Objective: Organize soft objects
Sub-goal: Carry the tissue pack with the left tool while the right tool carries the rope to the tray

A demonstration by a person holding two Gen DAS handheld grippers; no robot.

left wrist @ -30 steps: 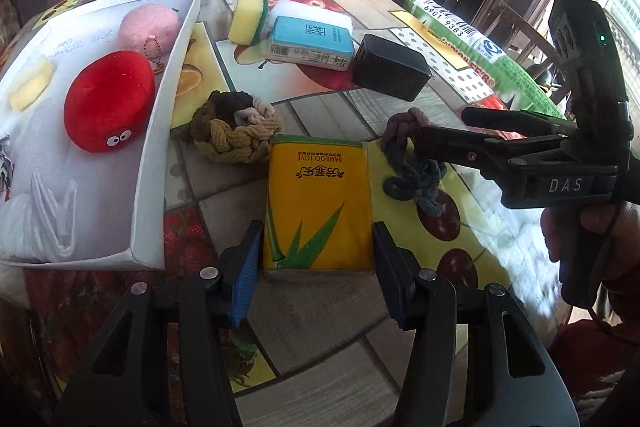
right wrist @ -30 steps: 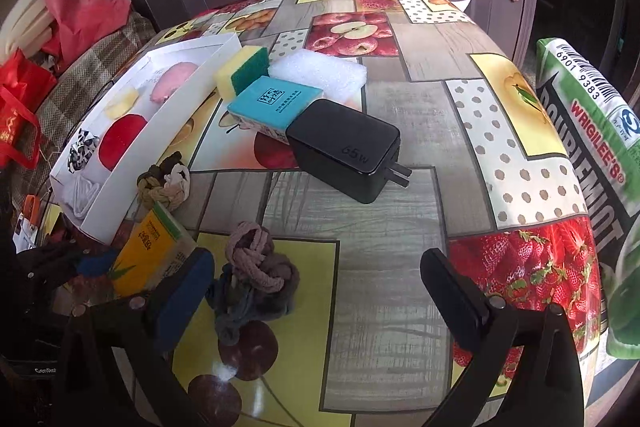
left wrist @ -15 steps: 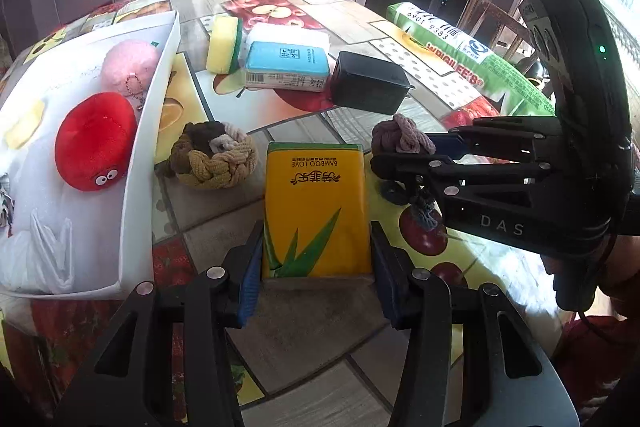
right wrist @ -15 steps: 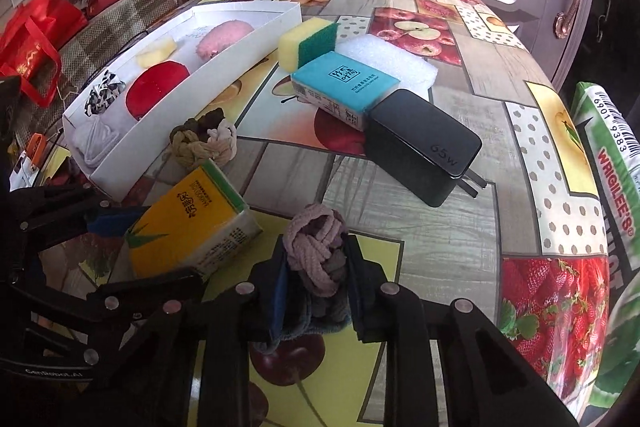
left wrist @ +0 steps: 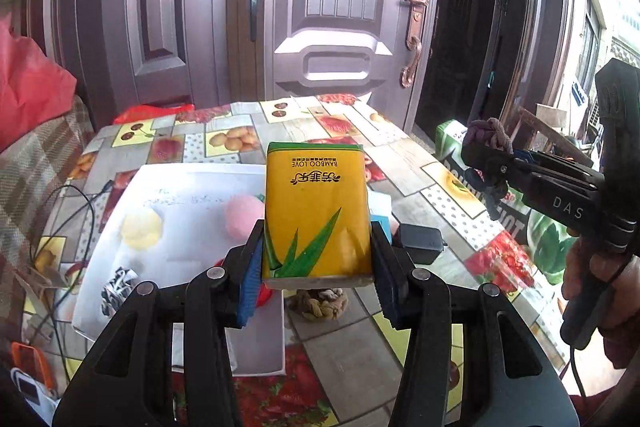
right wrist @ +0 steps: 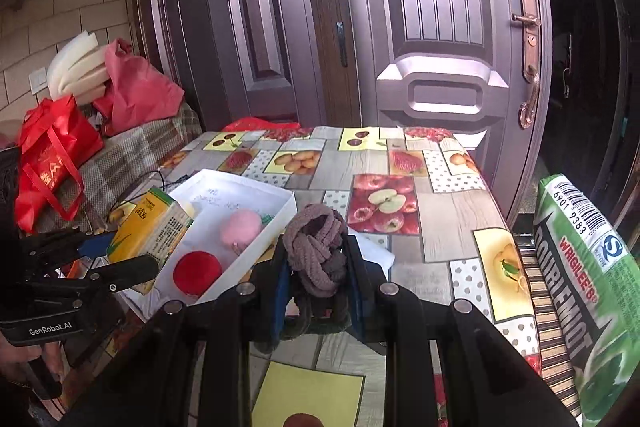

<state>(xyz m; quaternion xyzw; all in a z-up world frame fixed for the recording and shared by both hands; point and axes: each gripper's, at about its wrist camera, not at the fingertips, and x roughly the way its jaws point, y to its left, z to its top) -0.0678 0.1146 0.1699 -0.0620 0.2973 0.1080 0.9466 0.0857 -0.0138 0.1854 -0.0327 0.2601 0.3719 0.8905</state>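
left tongs [left wrist: 318,259] clamping yellow tissue pack [left wrist: 316,211] above white box [left wrist: 132,187] edge, right tongs [right wrist: 316,283] gripping knotted rope [right wrist: 318,251] aloft

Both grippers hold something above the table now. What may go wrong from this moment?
The left gripper holds the yellow tissue pack only by its near end, so it may tilt or slip.
The knotted rope in the right gripper has loose loops hanging that may catch the white box rim.

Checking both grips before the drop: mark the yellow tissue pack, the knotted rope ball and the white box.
yellow tissue pack [left wrist: 316,211], left wrist view, middle of its printed front.
knotted rope ball [right wrist: 318,247], right wrist view, centre of the knot.
white box [right wrist: 256,247], right wrist view, its near side wall.
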